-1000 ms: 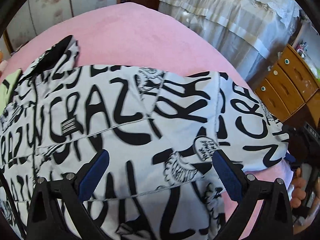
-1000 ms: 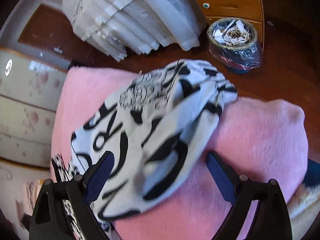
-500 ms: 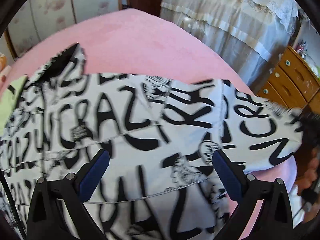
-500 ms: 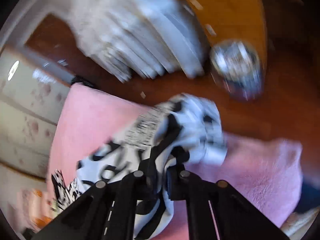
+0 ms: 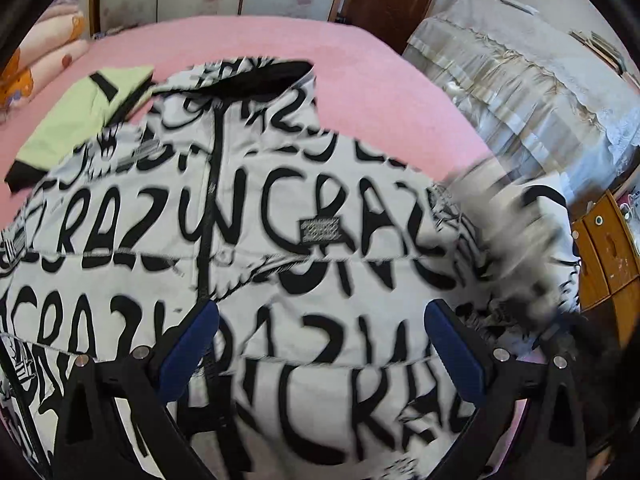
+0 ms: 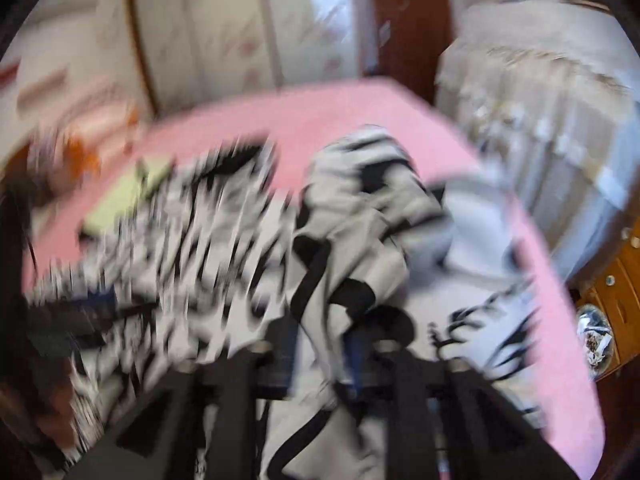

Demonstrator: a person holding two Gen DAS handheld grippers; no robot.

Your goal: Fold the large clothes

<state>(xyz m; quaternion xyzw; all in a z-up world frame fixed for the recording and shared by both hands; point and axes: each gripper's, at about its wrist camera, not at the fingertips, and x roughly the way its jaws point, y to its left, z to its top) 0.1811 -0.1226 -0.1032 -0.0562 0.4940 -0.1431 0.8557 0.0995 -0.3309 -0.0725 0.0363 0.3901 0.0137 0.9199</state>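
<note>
Between the right gripper's two black fingers a bunched fold of the white jacket is caught, lifted above the rest of the cloth; the jaws have just been opening a little after a tight pinch, yet the fabric fills the gap between the blue pads, and as far as the heavy blur lets one judge, they press on it. A black cord or trim loops down from the held fold beside the fingers. Beyond it, the jacket spreads flat to the left over the pink bedcover.

Over the middle of that jacket hangs the left gripper, its blue pads spread wide with nothing between them and only printed cloth beneath. The garment lies front up, covered in large black lettering, a dark zip line running up to a black-lined collar or hood at the far end. At its right side a smeared, raised mass of the same fabric shows, the sleeve side.

A pale green folded garment lies just beyond the jacket's upper left. A draped, frilled bed stands to the right, with a wooden drawer unit near it.
</note>
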